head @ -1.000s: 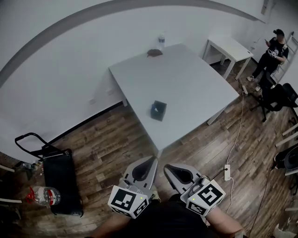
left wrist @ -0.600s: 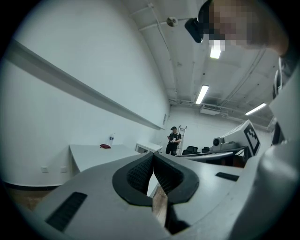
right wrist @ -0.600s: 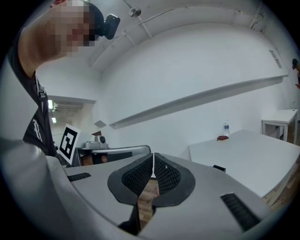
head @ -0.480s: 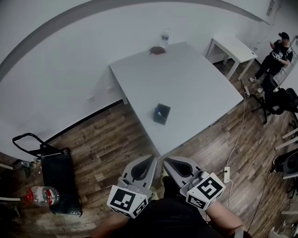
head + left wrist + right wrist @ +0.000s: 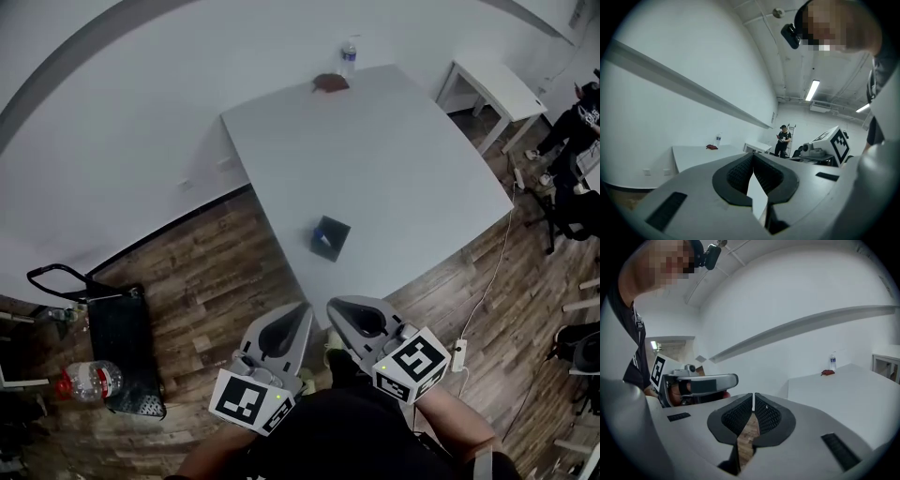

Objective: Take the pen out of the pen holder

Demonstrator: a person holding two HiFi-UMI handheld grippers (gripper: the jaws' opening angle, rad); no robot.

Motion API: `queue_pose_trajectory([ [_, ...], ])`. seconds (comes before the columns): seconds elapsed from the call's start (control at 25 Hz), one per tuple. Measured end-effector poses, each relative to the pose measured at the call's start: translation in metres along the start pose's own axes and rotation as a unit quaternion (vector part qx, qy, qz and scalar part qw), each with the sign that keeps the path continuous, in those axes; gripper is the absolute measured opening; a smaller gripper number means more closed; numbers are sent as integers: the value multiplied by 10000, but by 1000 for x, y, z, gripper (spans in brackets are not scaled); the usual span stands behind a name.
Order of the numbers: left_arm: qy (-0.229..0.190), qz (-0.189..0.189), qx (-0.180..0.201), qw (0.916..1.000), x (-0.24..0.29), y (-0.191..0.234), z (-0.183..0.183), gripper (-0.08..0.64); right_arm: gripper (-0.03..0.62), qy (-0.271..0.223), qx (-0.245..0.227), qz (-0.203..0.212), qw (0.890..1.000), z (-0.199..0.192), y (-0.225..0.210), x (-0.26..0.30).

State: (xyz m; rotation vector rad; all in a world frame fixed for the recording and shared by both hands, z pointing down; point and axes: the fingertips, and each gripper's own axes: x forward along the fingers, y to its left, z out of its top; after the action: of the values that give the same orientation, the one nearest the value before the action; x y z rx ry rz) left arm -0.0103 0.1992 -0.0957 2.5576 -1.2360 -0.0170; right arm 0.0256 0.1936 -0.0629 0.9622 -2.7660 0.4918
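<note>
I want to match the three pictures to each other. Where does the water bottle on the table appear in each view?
Head view: the water bottle stands top centre, at the far corner of the table.
Left gripper view: small, left of centre, at the table's far end.
Right gripper view: right side, middle height.
Shared landmark: the dark red thing lying beside it.

Pen holder (image 5: pixel 330 237) on table (image 5: pixel 394 159), bottle (image 5: pixel 349 54) behind it.

I held my left gripper (image 5: pixel 302 309) and right gripper (image 5: pixel 332 305) side by side, low and close to my torso, tips angled toward each other and nearly touching. Both jaw pairs were closed, with nothing between them. Marker cubes faced upward.
</note>
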Motion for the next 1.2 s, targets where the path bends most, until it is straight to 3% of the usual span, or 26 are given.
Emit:
queue_pose_trajectory([
  [0.36, -14, 518, -91, 9986, 62, 25, 10, 6, 17, 555, -75, 376, 9977, -15, -83, 41],
  [0.68, 256, 891, -241, 9954, 78, 42, 0, 6, 33, 1221, -460, 420, 9906, -68, -143, 98],
  [0.76, 323, 971, -298, 9943, 76, 47, -6, 6, 63, 1500, -610, 454, 9858, -87, -150, 113],
  [0.96, 471, 1204, -493, 9904, 65, 62, -23, 6, 71, 2170, -1205, 381, 9679, -126, -166, 142],
  [1.2, 472, 1381, -683, 9869, 61, 77, -29, 6, 92, 2721, -1672, 360, 9469, -150, -178, 160],
])
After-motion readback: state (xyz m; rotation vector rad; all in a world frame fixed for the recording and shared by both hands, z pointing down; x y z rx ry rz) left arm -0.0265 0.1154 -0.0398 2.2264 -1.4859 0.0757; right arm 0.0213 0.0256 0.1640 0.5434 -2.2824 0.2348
